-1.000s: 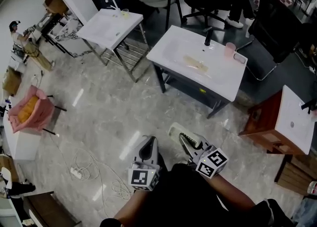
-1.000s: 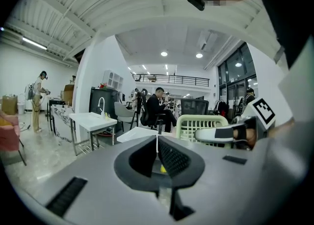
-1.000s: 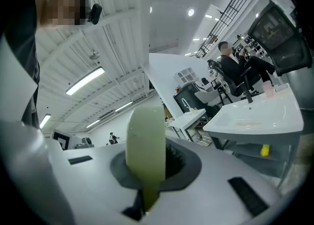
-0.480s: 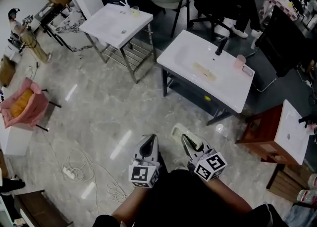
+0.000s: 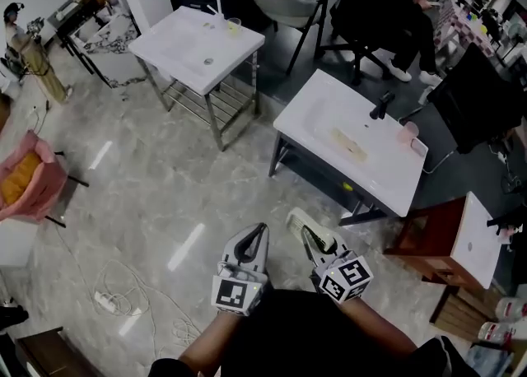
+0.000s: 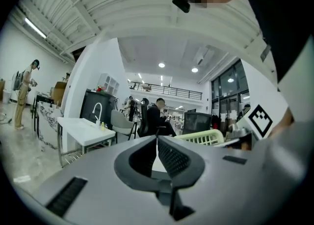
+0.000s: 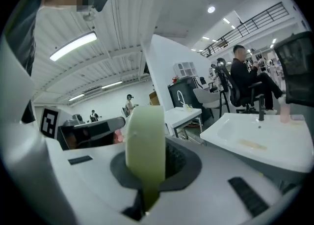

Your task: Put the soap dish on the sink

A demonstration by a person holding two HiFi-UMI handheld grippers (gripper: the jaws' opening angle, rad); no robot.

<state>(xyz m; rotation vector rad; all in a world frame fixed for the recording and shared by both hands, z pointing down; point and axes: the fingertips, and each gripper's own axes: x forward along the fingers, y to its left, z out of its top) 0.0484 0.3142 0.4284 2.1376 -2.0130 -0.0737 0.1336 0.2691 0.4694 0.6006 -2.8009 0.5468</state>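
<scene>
Compared with a second ago, the near sink (image 5: 387, 179) sits lower and further right in the head view and looks a bit closer, and the second sink (image 5: 188, 38) by the wall has slid toward the middle. So the person is walking across the floor toward the near one. Both grippers hold the same pose in front of the body throughout. The right gripper (image 5: 308, 235) is clamped on the pale green soap dish (image 7: 145, 140), which stands on edge between the pads and juts past the tips. The left gripper (image 6: 157, 143) has its jaws together with nothing between them. The dish is therefore in the air over the floor, well apart from the sink and not yet over it. The near sink has a black faucet (image 5: 381, 105), a pink cup (image 5: 407, 131) at its back corner and a yellowish patch in the basin (image 5: 349, 145), and I can't tell what the patch is. My read is carry phase, grasp done, placing not started. The flat rim on the near side looks free for a set-down.
</scene>
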